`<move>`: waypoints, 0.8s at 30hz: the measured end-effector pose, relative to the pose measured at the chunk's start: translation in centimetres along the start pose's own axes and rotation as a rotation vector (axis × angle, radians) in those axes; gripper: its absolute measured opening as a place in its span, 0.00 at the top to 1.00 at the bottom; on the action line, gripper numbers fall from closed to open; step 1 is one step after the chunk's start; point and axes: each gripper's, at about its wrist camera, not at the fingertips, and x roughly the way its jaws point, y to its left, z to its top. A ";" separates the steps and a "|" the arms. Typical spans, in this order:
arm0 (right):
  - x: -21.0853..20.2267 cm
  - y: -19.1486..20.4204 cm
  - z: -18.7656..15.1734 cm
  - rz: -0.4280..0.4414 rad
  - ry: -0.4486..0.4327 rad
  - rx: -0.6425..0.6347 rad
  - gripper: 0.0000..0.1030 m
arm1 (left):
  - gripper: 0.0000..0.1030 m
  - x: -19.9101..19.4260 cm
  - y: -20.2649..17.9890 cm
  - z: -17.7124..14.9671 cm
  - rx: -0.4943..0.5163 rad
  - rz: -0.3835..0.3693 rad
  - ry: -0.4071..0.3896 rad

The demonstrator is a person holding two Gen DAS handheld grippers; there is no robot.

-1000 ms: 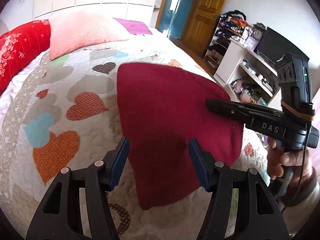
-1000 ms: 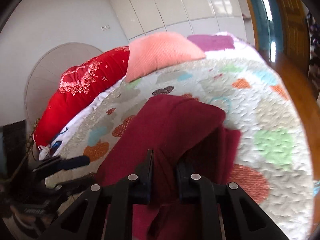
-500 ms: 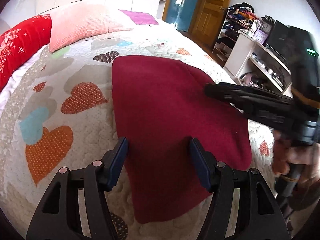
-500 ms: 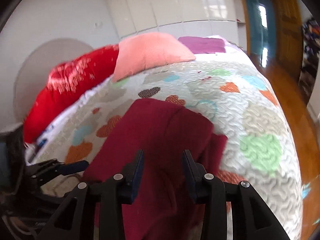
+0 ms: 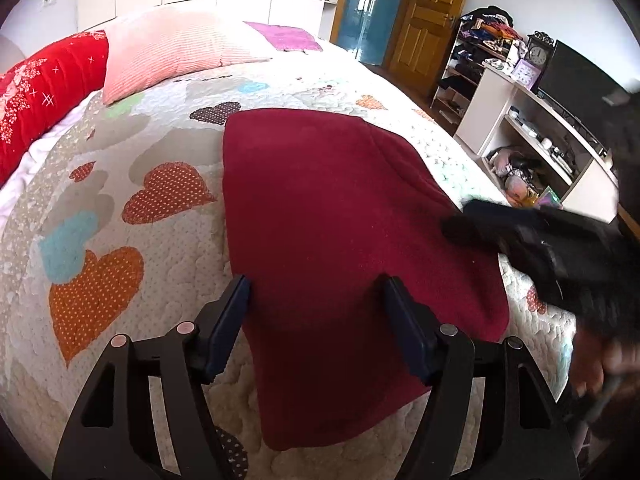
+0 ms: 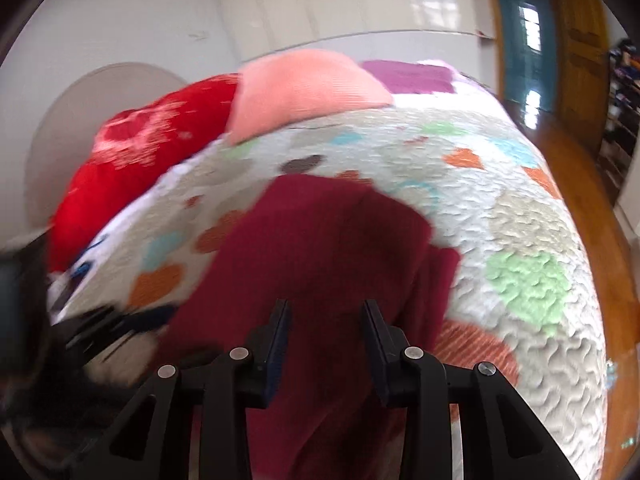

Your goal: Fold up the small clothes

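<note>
A dark red garment [image 5: 332, 216] lies folded on the heart-patterned quilt [image 5: 120, 208]. It also shows in the right wrist view [image 6: 320, 264], with a folded layer on top and an edge sticking out at its right. My left gripper [image 5: 316, 320] is open and empty, above the garment's near end. My right gripper [image 6: 325, 326] is open and empty over the garment's right side. In the left wrist view the right gripper [image 5: 452, 228] is blurred at the garment's right edge.
A pink pillow [image 5: 168, 56], a red pillow [image 5: 40, 92] and a purple cloth [image 5: 284, 36] lie at the bed's head. White shelves [image 5: 532, 132] with clutter and a television stand right of the bed. A wooden floor [image 6: 592, 216] runs along the bed's far side.
My right gripper let go of the garment's fold, opened wide and pulled back. The folded layer now lies flat. My left gripper stayed open and barely moved.
</note>
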 end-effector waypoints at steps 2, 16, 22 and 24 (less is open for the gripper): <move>-0.5 1.0 -1.6 -0.025 0.011 -0.049 0.67 | 0.33 0.0 -0.1 -0.1 0.002 0.003 -0.001; -3.5 -1.6 -4.5 -0.042 -0.058 0.142 0.38 | 0.32 -3.6 1.5 -0.2 -0.070 0.007 -0.036; -3.7 -1.4 -3.8 -0.043 -0.059 0.195 0.33 | 0.32 -3.7 1.5 0.0 -0.072 0.038 -0.038; -3.6 -0.5 -3.6 -0.071 -0.052 0.161 0.33 | 0.32 -3.7 1.4 0.1 -0.075 0.051 -0.051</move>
